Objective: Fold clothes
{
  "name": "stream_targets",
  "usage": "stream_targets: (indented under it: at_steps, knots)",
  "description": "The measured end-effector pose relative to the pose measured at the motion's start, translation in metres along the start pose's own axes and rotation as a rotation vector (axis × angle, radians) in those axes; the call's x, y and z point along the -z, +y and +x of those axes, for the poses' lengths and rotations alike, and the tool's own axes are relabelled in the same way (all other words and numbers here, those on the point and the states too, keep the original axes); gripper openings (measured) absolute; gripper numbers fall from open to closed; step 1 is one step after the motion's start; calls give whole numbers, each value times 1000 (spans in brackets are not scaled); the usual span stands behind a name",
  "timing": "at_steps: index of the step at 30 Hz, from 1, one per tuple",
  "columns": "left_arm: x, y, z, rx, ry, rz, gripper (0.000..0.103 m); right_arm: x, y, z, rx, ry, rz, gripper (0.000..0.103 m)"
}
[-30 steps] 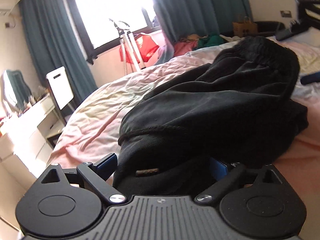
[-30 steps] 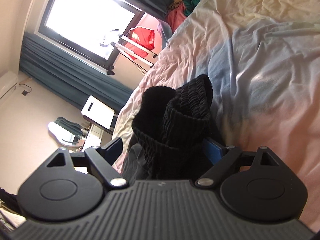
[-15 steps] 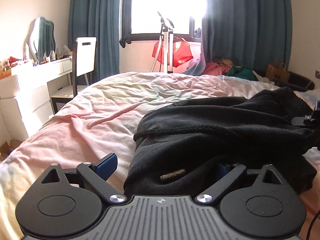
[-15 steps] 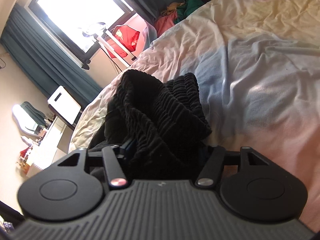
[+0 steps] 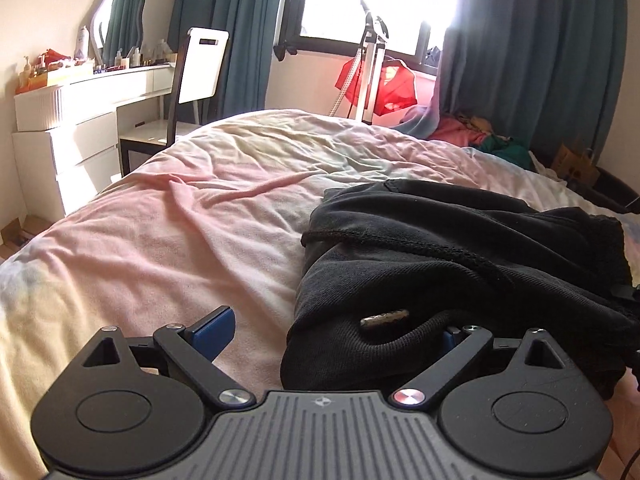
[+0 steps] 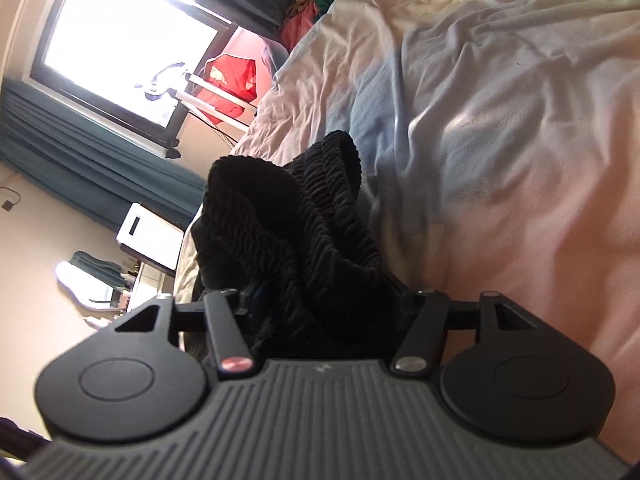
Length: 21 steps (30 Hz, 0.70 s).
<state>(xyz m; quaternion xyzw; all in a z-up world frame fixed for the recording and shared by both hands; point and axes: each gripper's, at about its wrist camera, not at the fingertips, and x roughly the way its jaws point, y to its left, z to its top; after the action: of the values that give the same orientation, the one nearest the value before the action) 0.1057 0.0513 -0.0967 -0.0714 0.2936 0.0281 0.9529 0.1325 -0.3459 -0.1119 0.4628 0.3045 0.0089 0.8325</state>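
Note:
A black garment (image 5: 460,248) lies bunched on the right part of the pink and cream bed sheet (image 5: 180,240). My left gripper (image 5: 332,332) is open at its near hem. The left blue pad (image 5: 212,330) is bare over the sheet, while cloth drapes over the right finger. In the right wrist view the garment's ribbed waistband (image 6: 288,216) stands up in a thick bunch. My right gripper (image 6: 324,300) has that bunch between its jaws, which are opening. The cloth hides both pads.
A white dresser (image 5: 80,120) with a mirror and a chair (image 5: 196,80) stand left of the bed. Past the foot of the bed are the window, teal curtains (image 5: 532,60), a stand with a red cloth (image 5: 384,84) and a clothes pile (image 5: 480,136).
The left view has rolled level and shifted across the bed, its gripper still open. The right gripper went from wide around the waistband to closed in on it, and sank toward the bed.

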Motion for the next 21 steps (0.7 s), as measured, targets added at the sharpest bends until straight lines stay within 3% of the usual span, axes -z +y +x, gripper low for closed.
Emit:
stream_targets:
  at_steps: [5,14,21]
  knots:
    - [-1,11,-3,4,20,-50,97,3,-8,16,-47,97,54,91]
    - [2,18,-12,-2,30,-70,97,1,4,37,-78,158,-16,102]
    - [1,26,-12,-25,34,-126,98,-6,23,6,-344,78,-4,102]
